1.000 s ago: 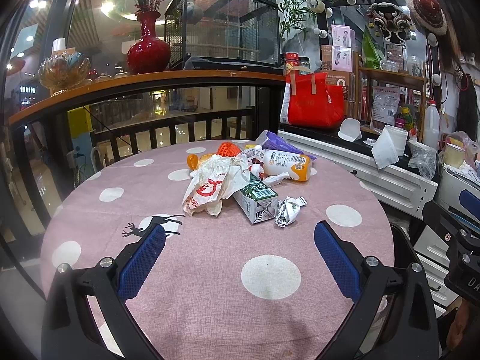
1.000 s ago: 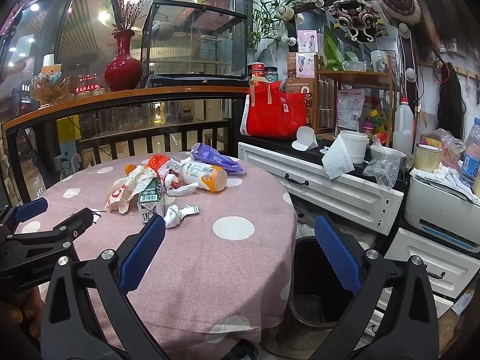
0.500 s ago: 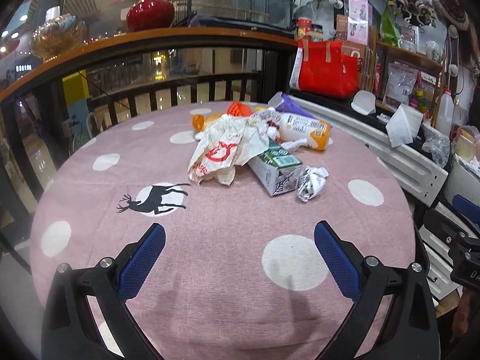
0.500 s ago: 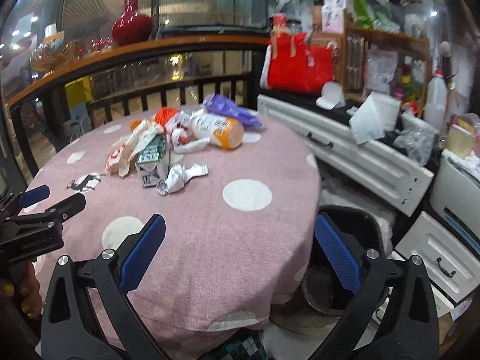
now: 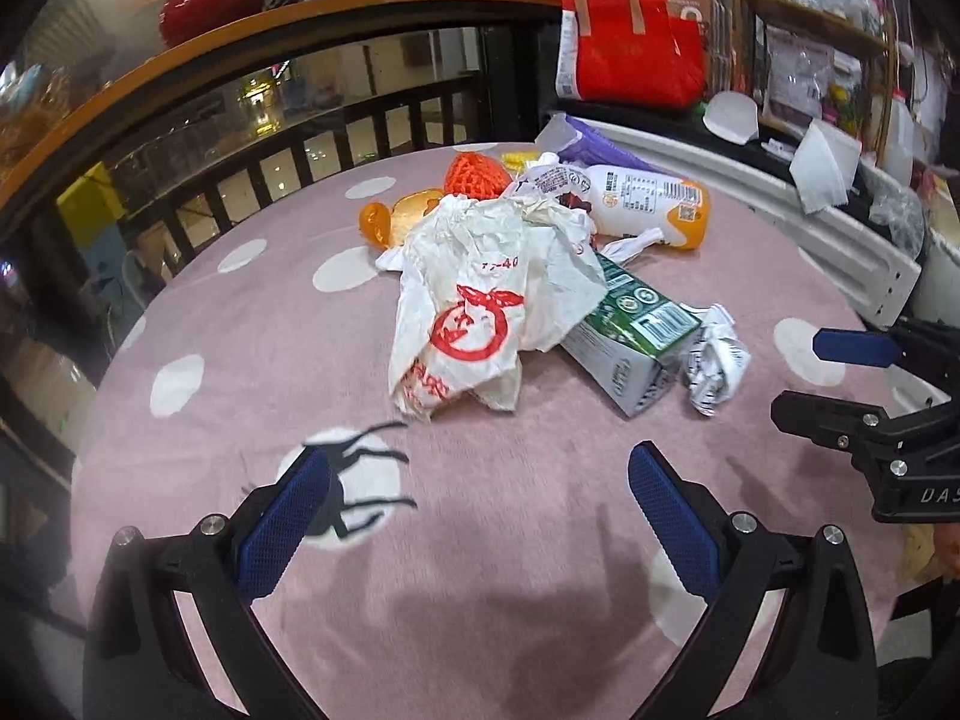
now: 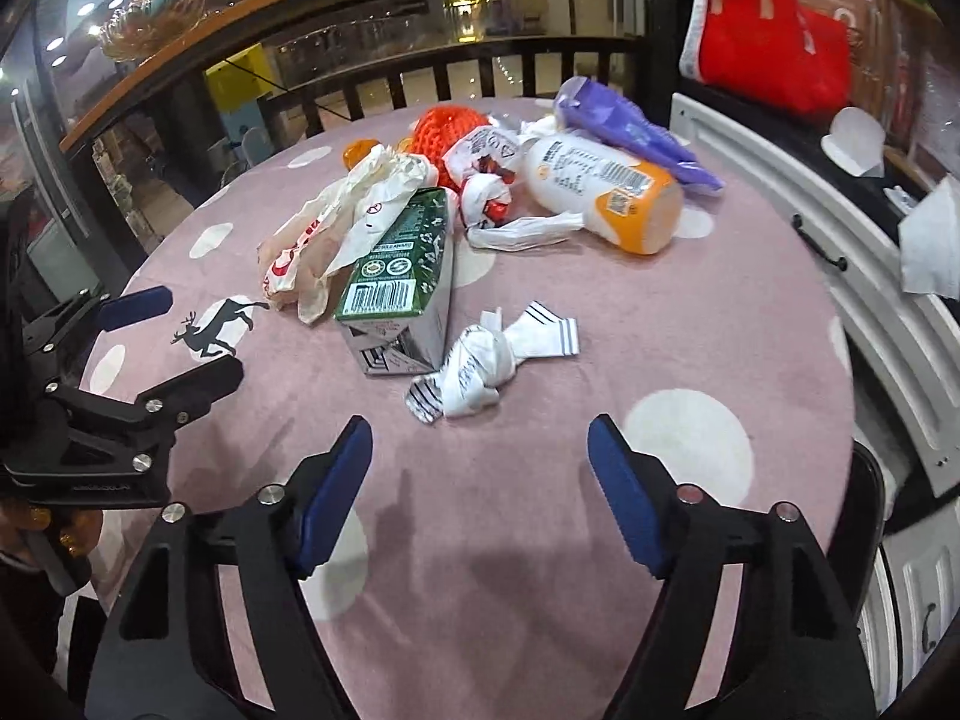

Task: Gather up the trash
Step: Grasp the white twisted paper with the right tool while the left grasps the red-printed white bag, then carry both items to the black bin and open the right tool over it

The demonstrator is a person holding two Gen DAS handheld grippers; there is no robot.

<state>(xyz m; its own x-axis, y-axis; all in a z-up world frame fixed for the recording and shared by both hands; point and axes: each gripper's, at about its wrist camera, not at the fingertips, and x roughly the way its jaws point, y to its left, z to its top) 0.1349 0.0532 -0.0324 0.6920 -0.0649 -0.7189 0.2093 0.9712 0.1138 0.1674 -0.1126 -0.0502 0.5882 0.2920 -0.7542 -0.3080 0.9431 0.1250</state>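
Trash lies in a pile on the pink polka-dot table (image 5: 252,312): a white plastic bag with red print (image 5: 480,312), a green milk carton (image 6: 402,282), a crumpled striped wrapper (image 6: 480,372), a white and orange bottle (image 6: 600,192), a purple pouch (image 6: 630,132) and an orange net (image 6: 444,132). My right gripper (image 6: 480,432) points down at the wrapper, which lies just beyond its tips; its jaws are closing with nothing between them. My left gripper (image 5: 480,468) hangs open and empty, short of the plastic bag. Each gripper shows at the side of the other's view.
A dark wooden railing (image 5: 360,120) curves behind the table. A white drawer cabinet (image 6: 810,228) runs along the right, with a red bag (image 5: 630,48) and paper on top. A black bin (image 6: 870,480) stands by the table's right edge.
Both grippers have moved forward toward the trash pile and tipped downward. The right gripper swung left from the bin to over the table, and its jaws have narrowed.
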